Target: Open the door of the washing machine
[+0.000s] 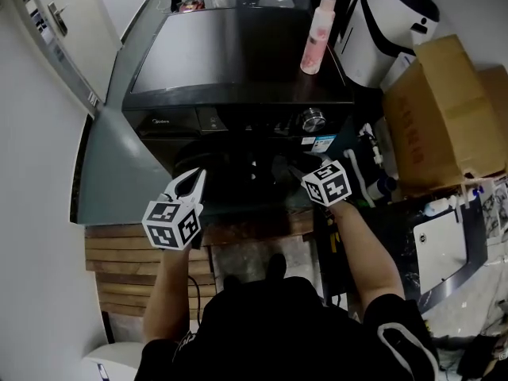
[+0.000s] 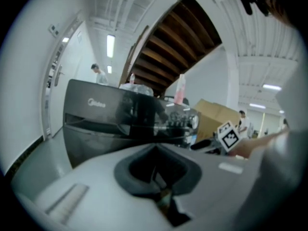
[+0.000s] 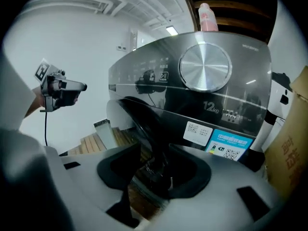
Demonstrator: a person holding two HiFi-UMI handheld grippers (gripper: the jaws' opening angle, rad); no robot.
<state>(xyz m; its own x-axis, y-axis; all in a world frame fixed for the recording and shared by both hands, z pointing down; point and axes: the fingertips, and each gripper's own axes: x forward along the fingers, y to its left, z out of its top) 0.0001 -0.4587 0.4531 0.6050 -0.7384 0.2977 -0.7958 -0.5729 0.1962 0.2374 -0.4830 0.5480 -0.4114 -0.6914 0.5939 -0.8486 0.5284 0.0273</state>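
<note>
Jaws spread wide, the right gripper (image 3: pixel 154 170) straddles the rim of the door (image 3: pixel 142 121), probably to hook it and swing it out. The door seems already ajar at the front of the washing machine (image 1: pixel 230 54). The left gripper (image 1: pixel 193 179), jaws together and empty, hovers near the door, apparently keeping clear.

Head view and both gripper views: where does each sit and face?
Head view: on the person's head, steeply down onto the washing machine; forearms, left tool, right tool show.
Left gripper view: on the left tool, toward the machine's front; shut jaws, right tool show.
Right gripper view: on the right tool, toward the dial; door edge between its open jaws.
All share the pink bottle.
</note>
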